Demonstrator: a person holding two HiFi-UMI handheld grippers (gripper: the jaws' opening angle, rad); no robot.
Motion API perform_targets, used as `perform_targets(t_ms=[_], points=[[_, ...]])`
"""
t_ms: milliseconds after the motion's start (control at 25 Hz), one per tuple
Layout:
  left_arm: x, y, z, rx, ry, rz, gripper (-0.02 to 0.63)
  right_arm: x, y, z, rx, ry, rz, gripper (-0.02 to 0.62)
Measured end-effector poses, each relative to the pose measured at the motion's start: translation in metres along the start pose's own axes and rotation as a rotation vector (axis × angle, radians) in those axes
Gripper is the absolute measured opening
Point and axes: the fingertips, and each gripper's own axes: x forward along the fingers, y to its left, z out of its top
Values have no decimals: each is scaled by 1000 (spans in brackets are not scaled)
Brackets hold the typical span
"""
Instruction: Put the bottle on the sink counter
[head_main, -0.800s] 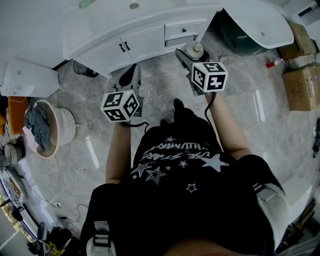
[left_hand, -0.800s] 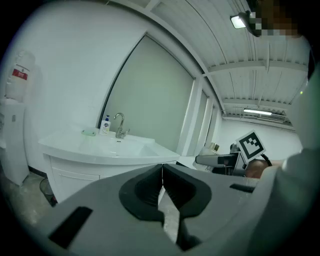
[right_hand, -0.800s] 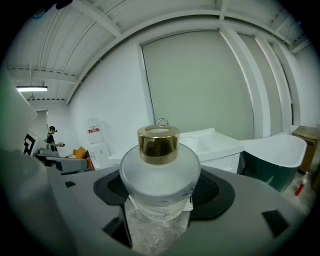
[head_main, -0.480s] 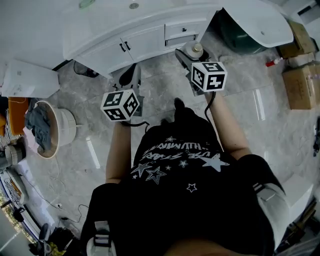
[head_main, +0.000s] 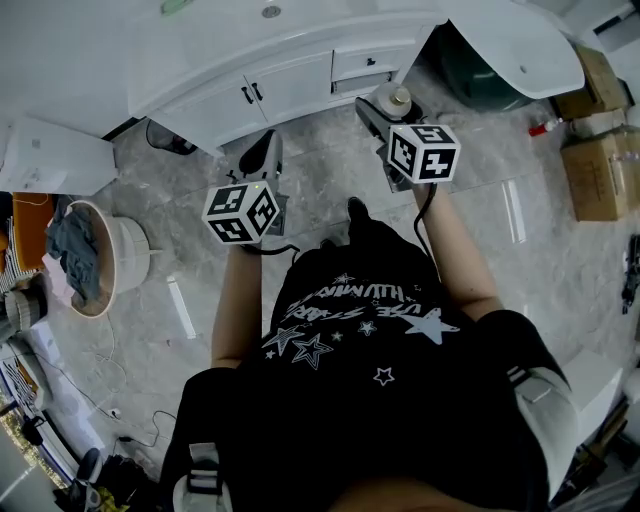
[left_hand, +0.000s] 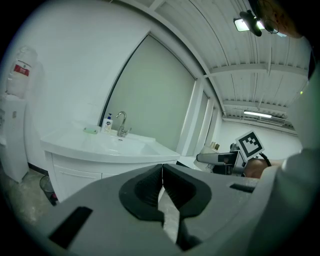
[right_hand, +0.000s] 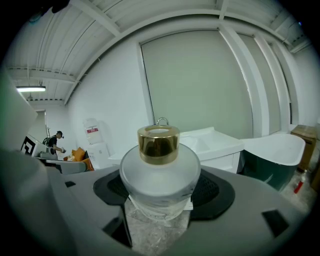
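Bottle (right_hand: 159, 172) in R hand-held gripper (right_hand: 161, 194)

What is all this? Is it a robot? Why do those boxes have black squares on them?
It is not a robot. A person holds a hand tool with a claw in each hand. The checkered cube on each tool is just a part of it. One picture comes from a camera on the person's head, looking down at the floor. The other two come from cameras riding on the tools, looking along the claws. The right claw grips a frosted bottle with a gold cap. The left claw is shut with nothing in it. Ahead stands the white sink counter. On it are a tap, a small white bottle and something green.
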Motion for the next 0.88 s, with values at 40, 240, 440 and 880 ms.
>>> perform_targets(t_ms=[40,240,440,880], points=[[-1,2,1,-2,-2,0,9,0,-1,2,3,-2,-1,319],[4,9,3,-1,-5,4,9,4,-13,7,15,-10,-10,319],[25,9,5,12,8,1,9,17,-37,13,35,-21,-22,319],[125,28,35,17,12,60,9,102,-110,44,43,-2,32,319]])
